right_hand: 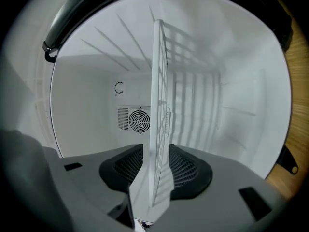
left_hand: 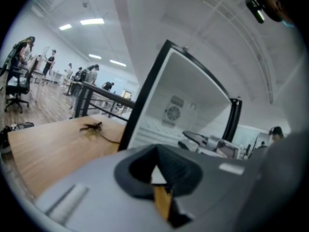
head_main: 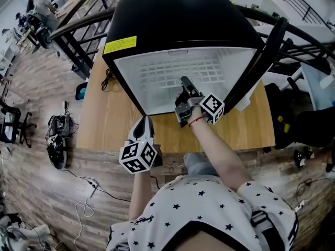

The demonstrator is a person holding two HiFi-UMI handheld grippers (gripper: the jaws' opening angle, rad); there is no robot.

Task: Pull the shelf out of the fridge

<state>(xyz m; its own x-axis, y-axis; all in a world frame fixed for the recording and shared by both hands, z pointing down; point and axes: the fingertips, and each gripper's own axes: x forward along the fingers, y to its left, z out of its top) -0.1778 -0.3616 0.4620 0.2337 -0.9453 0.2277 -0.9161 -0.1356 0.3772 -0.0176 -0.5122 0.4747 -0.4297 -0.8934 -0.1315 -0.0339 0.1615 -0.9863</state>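
A black mini fridge (head_main: pixel 178 20) stands on the wooden table (head_main: pixel 104 124) with its door swung open to the right. Its white wire shelf (head_main: pixel 183 75) lies inside. My right gripper (head_main: pixel 184 82) reaches into the fridge mouth. In the right gripper view the shelf's front edge (right_hand: pixel 159 105) stands on edge between the two pads of that gripper (right_hand: pixel 157 170), with gaps showing on both sides, so the jaws are open around it. My left gripper (head_main: pixel 142 123) hovers over the table's near edge in front of the fridge, shut and holding nothing (left_hand: pixel 157 170).
The open fridge door (head_main: pixel 264 56) juts out at the right. A dark cable (head_main: pixel 107 80) lies on the table left of the fridge. A black railing (head_main: pixel 78 30) runs behind. Bags and cables (head_main: pixel 57 135) lie on the floor at the left.
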